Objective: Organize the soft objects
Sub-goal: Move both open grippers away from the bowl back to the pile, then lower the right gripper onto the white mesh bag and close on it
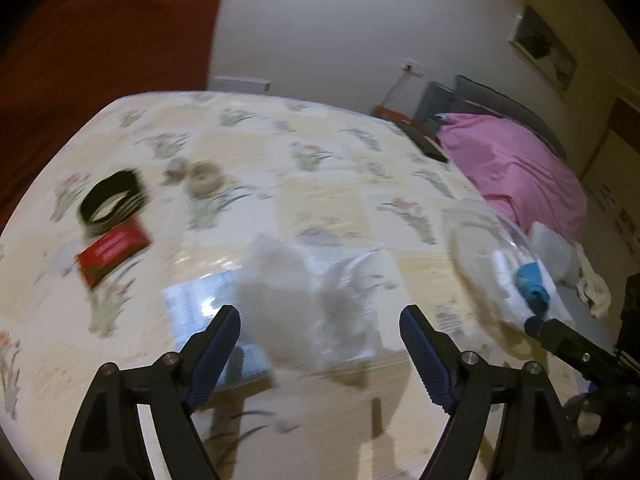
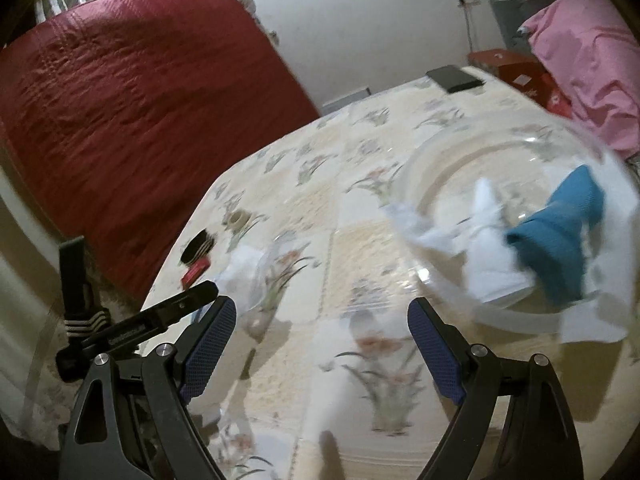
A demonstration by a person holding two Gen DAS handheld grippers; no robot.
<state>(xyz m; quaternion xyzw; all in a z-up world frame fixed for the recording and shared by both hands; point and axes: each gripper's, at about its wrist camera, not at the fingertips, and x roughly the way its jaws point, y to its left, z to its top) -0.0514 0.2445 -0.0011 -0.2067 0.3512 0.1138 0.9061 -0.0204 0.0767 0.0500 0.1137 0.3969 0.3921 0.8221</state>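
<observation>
A white fluffy wad (image 1: pixel 276 292) lies on the floral tablecloth (image 1: pixel 248 128), partly inside a crumpled clear plastic bag (image 1: pixel 352 276). My left gripper (image 1: pixel 320 312) is open just in front of it, fingers on either side and apart from it. At the right a clear glass bowl (image 1: pixel 476 240) holds a blue cloth (image 1: pixel 532 284) and white cloth. The right wrist view shows that bowl (image 2: pixel 440 168) with the blue cloth (image 2: pixel 560 232) and white cloth (image 2: pixel 488 248) in it. My right gripper (image 2: pixel 322 303) is open over bare tablecloth, short of the bowl. Both views are motion-blurred.
A black striped band (image 1: pixel 112 200), a red packet (image 1: pixel 114 254) and a small tape roll (image 1: pixel 204 180) lie at the table's left. A dark flat case (image 2: pixel 454 78) sits at the far edge. Beyond it is a chair draped in pink cloth (image 1: pixel 516 168); a red mattress (image 2: pixel 140 100) stands left.
</observation>
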